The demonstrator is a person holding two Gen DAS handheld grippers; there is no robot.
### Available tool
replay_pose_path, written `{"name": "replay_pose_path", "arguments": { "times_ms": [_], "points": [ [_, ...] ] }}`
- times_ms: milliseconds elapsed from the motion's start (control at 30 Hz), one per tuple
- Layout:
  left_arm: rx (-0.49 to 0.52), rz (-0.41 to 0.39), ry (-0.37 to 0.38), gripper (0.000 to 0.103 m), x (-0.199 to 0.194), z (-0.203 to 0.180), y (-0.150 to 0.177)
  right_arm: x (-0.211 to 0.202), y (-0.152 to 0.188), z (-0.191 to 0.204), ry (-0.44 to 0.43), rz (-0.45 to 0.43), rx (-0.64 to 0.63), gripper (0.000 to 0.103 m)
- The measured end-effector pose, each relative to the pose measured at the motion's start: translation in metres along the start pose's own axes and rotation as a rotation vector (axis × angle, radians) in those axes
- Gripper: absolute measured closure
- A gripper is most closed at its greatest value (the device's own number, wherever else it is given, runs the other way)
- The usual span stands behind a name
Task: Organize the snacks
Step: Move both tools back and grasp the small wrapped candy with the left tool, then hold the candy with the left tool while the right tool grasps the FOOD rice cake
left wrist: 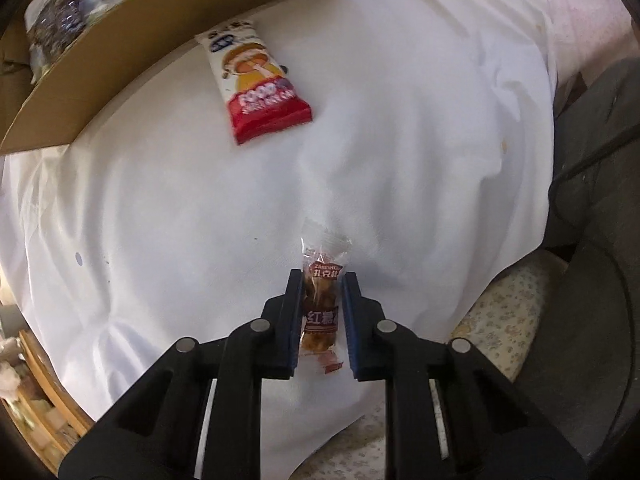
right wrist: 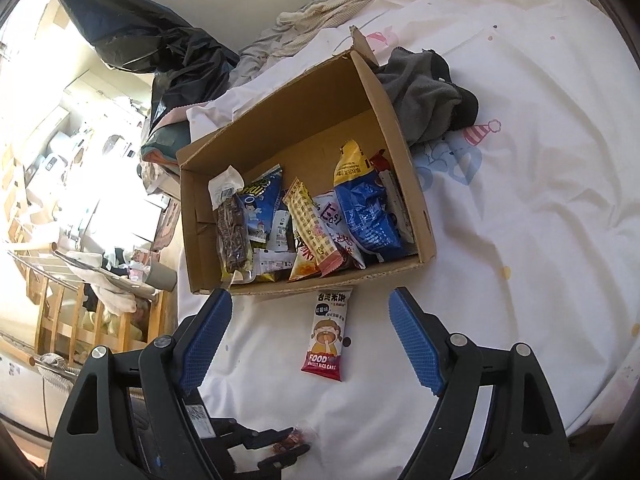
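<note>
My left gripper (left wrist: pixel 321 276) is shut on a small clear-wrapped brown candy (left wrist: pixel 320 300) with red labels, just above the white bedsheet (left wrist: pixel 400 120). It also shows at the bottom of the right wrist view (right wrist: pixel 294 442). A red-and-white rice cake packet (left wrist: pixel 256 84) lies on the sheet ahead of it, next to a cardboard box (left wrist: pixel 132 52). In the right wrist view my right gripper (right wrist: pixel 310 300) is open and empty above the same rice cake packet (right wrist: pixel 326 336). The open box (right wrist: pixel 404 184) just beyond holds several snack bags (right wrist: pixel 316 224).
A grey garment (right wrist: pixel 424 92) lies against the box's far right side. Black bags (right wrist: pixel 168 60) and crumpled bedding sit behind the box. A wooden rail and cluttered shelves (right wrist: pixel 80 312) stand off the bed's left edge. A dark chair (left wrist: pixel 592 240) stands beside the bed.
</note>
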State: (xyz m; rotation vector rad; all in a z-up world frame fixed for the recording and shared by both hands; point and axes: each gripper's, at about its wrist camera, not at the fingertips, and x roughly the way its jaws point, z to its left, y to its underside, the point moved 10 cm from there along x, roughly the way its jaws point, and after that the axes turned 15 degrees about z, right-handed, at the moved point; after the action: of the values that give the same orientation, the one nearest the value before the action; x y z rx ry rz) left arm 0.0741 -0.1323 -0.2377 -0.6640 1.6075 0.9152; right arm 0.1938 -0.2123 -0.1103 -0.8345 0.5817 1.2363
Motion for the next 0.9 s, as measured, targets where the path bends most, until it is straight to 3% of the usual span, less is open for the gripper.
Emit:
{"name": "replay_pose_path", "arguments": {
  "times_ms": [333, 467, 567, 900],
  "points": [
    [-0.297, -0.117, 0.095, 0.091, -0.03, 0.073, -0.001, 0.02, 0.003, 0.001, 0.023, 0.054, 0.003, 0.02],
    [-0.432, -0.173, 0.137, 0.091, -0.044, 0.106, 0.0, 0.046, 0.01, -0.004, 0.069, 0.131, 0.019, 0.02],
    [-0.512, -0.214, 0.121, 0.091, -0.052, 0.125, 0.003, 0.07, 0.016, -0.008, 0.121, 0.206, 0.027, 0.02],
    [-0.606, -0.283, 0.099, 0.091, -0.067, 0.153, 0.004, 0.137, 0.033, -0.007, 0.322, 0.392, -0.035, 0.034]
  ]
}}
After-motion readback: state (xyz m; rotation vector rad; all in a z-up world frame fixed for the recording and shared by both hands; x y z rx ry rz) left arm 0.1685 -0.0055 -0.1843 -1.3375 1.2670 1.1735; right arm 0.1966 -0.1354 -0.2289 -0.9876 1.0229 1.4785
